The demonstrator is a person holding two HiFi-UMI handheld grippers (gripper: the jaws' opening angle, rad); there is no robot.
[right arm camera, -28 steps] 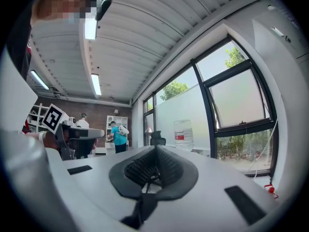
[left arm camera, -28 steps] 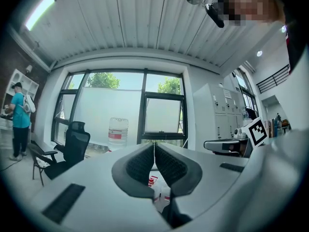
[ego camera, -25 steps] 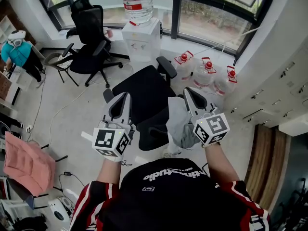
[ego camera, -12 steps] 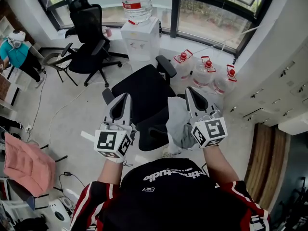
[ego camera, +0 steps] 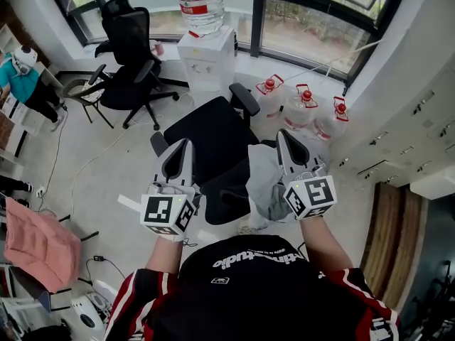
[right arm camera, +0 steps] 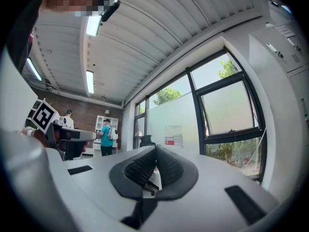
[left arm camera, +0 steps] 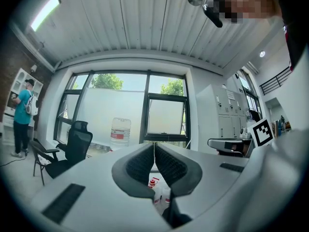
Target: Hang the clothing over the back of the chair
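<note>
Grey garment (ego camera: 263, 185) hangs at right edge of chair back (ego camera: 225, 192), beside right hand-held gripper (ego camera: 283, 135); that and left hand-held gripper (ego camera: 183, 143) pressed together, empty. Risk: lopsided drape slips off if nudged.

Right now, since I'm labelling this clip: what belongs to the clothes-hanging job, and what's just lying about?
Job:
grey clothing
nearest black chair

Lying about:
water dispenser
three spare water jugs
far office chair
pink cushion

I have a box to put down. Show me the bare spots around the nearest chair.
Bare: its seat, and the floor between it and the second chair. Crowded: water jugs on its right, clothing at its back.
</note>
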